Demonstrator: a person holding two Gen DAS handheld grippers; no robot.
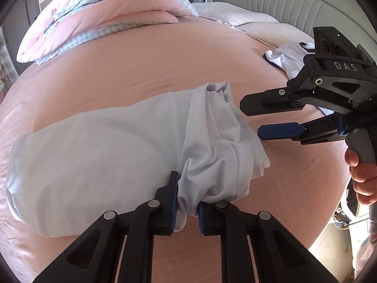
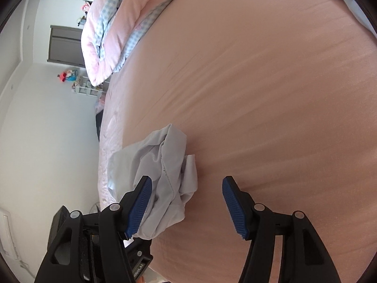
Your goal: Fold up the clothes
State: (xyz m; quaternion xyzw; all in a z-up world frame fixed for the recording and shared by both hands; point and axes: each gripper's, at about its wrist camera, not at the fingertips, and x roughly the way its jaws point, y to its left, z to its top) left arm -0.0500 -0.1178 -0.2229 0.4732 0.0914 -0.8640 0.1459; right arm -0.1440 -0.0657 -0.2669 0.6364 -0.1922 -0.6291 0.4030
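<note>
A: Left tool [image 1: 187, 208]?
B: Pinching a bunched edge of the pale blue garment [image 1: 99, 146], which lies on the pink bed sheet [image 1: 146, 70], mid-bed.
A: Right tool [image 1: 252, 122]?
B: Spread wide, nothing btwn the pads, just beside the garment's crumpled end. White clothing [image 1: 285, 57] sits well apart, near the pillows [image 1: 238, 18].

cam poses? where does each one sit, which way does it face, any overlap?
Left wrist: on the left tongs, looking down along them across the pink bed; shut on the pale garment; right tongs and a hand at right.
Right wrist: on the right tongs, open, facing the bed's edge and wall.
Shared: garment, bed, folded quilt.
</note>
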